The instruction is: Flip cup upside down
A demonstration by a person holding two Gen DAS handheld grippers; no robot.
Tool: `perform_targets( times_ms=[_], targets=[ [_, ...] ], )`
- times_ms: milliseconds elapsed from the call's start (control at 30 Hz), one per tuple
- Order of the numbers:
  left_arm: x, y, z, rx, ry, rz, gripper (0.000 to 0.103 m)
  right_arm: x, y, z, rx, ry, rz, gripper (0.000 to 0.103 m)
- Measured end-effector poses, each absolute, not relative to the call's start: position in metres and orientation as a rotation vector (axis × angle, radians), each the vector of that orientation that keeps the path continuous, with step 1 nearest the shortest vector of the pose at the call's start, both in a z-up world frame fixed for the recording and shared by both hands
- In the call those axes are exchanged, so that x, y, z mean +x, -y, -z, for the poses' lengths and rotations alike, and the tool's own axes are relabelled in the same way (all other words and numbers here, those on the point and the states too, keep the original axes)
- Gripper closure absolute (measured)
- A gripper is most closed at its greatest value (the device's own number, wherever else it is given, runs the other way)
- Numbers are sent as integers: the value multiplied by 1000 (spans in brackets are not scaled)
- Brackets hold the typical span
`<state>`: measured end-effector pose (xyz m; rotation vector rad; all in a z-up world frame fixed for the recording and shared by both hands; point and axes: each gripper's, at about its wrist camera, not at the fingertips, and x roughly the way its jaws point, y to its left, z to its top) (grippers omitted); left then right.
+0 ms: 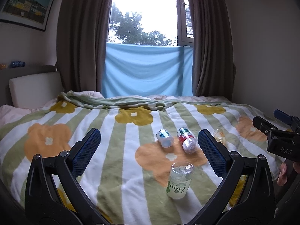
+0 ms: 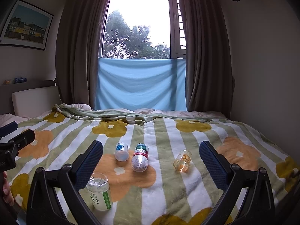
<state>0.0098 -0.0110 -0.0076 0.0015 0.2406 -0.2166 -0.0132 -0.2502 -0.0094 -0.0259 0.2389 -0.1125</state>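
Observation:
Several clear plastic cups rest on the flowered blanket [image 1: 116, 161]. A green-labelled cup [image 1: 180, 181] stands upside down, base up, nearest me; it also shows in the right wrist view [image 2: 99, 192]. A blue-labelled cup [image 1: 165, 138] [image 2: 121, 151], a red-and-green-labelled cup [image 1: 187, 140] [image 2: 140, 157] and an orange-labelled cup [image 1: 219, 136] [image 2: 182, 161] lie on their sides. My left gripper [image 1: 149, 144] is open and empty above the blanket, behind the green cup. My right gripper [image 2: 151, 157] is open and empty, with the lying cups between its fingers.
The blanket [image 2: 168, 187] covers a bed with a white headboard cushion [image 1: 35, 89] at the left. Brown curtains [image 1: 82, 37] and a blue cloth [image 1: 148, 71] hang at the window behind. The right gripper's body [image 1: 277, 136] shows at the left wrist view's right edge.

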Motion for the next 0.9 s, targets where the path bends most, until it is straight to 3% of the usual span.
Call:
perform_targets(
  times_ms=[900],
  targets=[
    [1, 17, 6, 28, -206, 161, 0, -19, 247, 8, -17, -238, 109, 0]
  ],
)
